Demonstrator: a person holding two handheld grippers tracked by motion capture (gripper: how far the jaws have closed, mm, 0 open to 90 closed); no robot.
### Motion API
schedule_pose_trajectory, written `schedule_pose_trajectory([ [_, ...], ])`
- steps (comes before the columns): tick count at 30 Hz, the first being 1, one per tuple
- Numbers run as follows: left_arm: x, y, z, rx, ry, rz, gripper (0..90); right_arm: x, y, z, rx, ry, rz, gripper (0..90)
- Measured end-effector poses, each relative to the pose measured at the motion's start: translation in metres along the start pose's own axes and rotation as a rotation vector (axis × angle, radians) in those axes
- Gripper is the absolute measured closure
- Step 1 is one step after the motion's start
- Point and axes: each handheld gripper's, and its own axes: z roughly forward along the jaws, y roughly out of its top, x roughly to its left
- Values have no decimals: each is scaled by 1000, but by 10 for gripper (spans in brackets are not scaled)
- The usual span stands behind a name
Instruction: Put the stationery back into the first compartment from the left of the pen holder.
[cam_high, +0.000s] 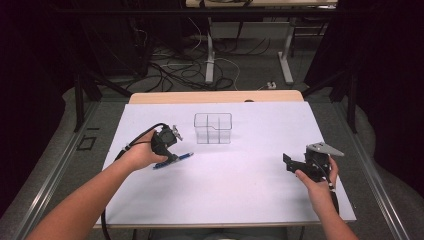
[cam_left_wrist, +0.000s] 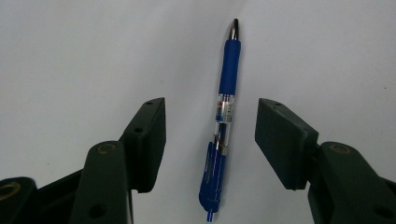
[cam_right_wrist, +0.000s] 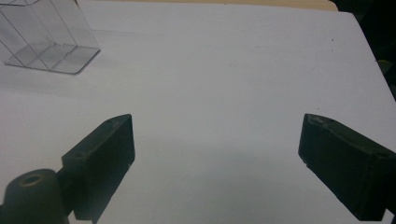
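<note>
Your left gripper (cam_left_wrist: 210, 140) straddles blue pen (cam_left_wrist: 224, 121) on white tabletop (cam_high: 225, 180), pads clear; right gripper (cam_right_wrist: 217, 154) wide, empty; cables on floor (cam_high: 175, 70) beyond.

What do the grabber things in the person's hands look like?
Both are black. The left gripper and the right gripper each end in two flat, blocky black jaws with small round screw holes, on thicker arms with brassy bolts. A black cable loops from the left one. The right one carries a grey three-cornered plate on top. The person's forearms are bare, no sleeves.
</note>
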Motion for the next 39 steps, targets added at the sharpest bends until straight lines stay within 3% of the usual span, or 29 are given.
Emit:
schedule_pose_trajectory([
  [8,3,1,7,30,-12,3,477,0,0,0,3,1,0,102],
  [14,3,1,13,25,-25,-9,509,-1,0,0,10,9,-11,101],
  [26,-4,9,30,65,-30,28,566,0,0,0,13,7,-21,99],
  [39,-6,16,38,86,-28,51,640,1,-1,1,8,10,-15,99],
])
